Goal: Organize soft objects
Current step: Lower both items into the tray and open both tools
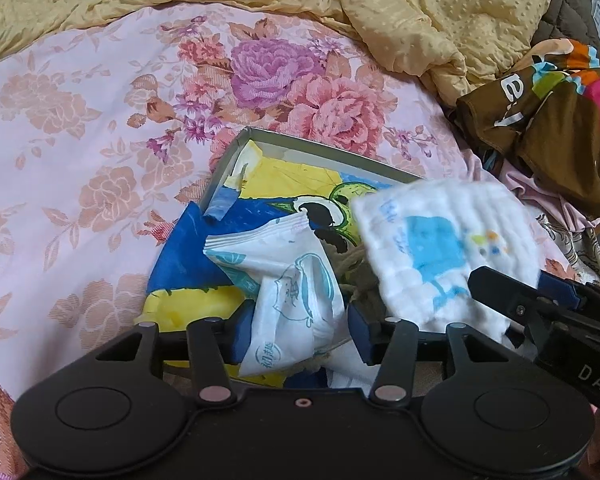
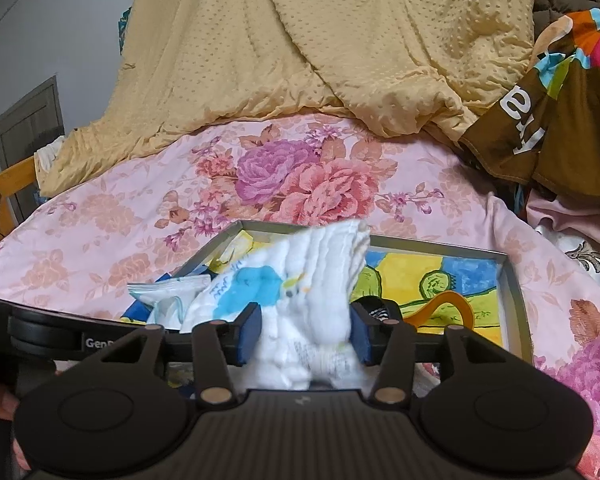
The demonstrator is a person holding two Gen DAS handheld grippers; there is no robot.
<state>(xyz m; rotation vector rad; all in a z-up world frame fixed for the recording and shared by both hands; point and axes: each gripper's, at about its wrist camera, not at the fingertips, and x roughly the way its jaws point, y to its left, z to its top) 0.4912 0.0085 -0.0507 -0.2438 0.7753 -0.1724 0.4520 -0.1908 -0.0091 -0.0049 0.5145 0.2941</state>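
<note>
I am working over a shallow grey box that lies on the flowered bedsheet, its floor lined with a yellow and blue cartoon print.

My left gripper has a white printed packet standing between its jaws. The jaws sit partly apart, and I cannot tell whether the pads press on the packet or only flank it. The packet lies at the near edge of the box.

My right gripper has a white quilted cloth with a blue print bunched between its jaws. The jaws are part-way apart and the cloth seems loose between the pads rather than pinched; it hangs blurred over the box, so I judge it is being let go into it.

To do this drop well, I would keep both hands level and steady over the box and spread the right jaws fully before pulling back, so no fold of cloth snags on a pad and gets dragged out. The cloth should land flat inside the walls, beside the packet, not draped over the rim. Then the left can free the packet in the same way.
</note>
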